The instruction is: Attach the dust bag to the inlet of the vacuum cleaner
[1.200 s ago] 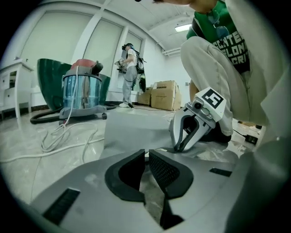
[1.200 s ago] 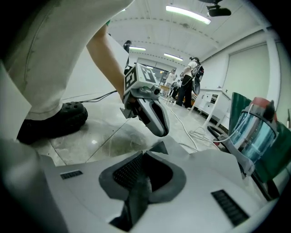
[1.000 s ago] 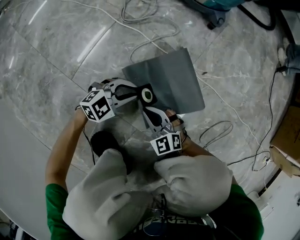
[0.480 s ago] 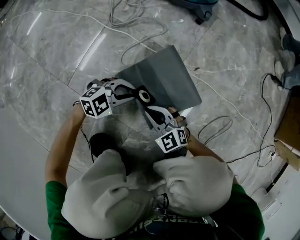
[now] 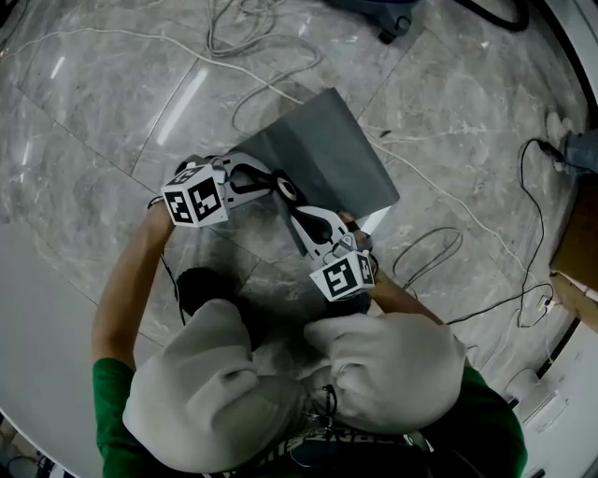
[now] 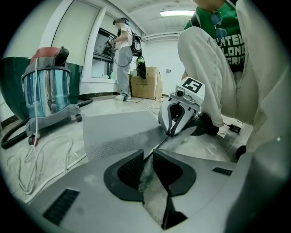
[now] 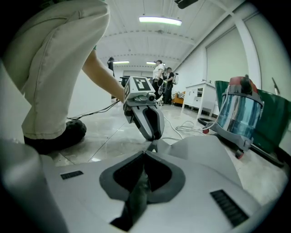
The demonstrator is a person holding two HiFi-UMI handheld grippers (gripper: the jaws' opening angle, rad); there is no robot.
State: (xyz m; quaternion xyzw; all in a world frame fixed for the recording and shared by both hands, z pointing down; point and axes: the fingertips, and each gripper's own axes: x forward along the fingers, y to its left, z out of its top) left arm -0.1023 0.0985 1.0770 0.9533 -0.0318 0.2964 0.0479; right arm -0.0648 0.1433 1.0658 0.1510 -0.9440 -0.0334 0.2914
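Note:
A flat grey dust bag (image 5: 327, 154) lies on the marble floor in front of the kneeling person. My left gripper (image 5: 286, 194) is shut on the bag's near edge; in the left gripper view the grey cloth (image 6: 118, 129) is pinched between its jaws (image 6: 146, 159). Close beside it, my right gripper (image 5: 301, 215) is shut on the same edge (image 7: 144, 157); its jaws have just been closing with the cloth between them. The vacuum cleaner (image 6: 47, 91), with a clear drum and a red top, stands beyond the bag (image 7: 241, 113) and only just shows at the head view's top edge (image 5: 374, 11).
White cord (image 5: 252, 37) loops over the floor behind the bag. Thin black cables (image 5: 523, 243) run at the right, near a cardboard box (image 5: 575, 252). The person's knees (image 5: 392, 373) and a black shoe (image 5: 201, 285) fill the near side. People (image 6: 122, 59) stand far off.
Both grippers and the bag edge they hold have shifted a little away from the knees. The right gripper has rolled somewhat. The vacuum has slid toward the head view's top edge.

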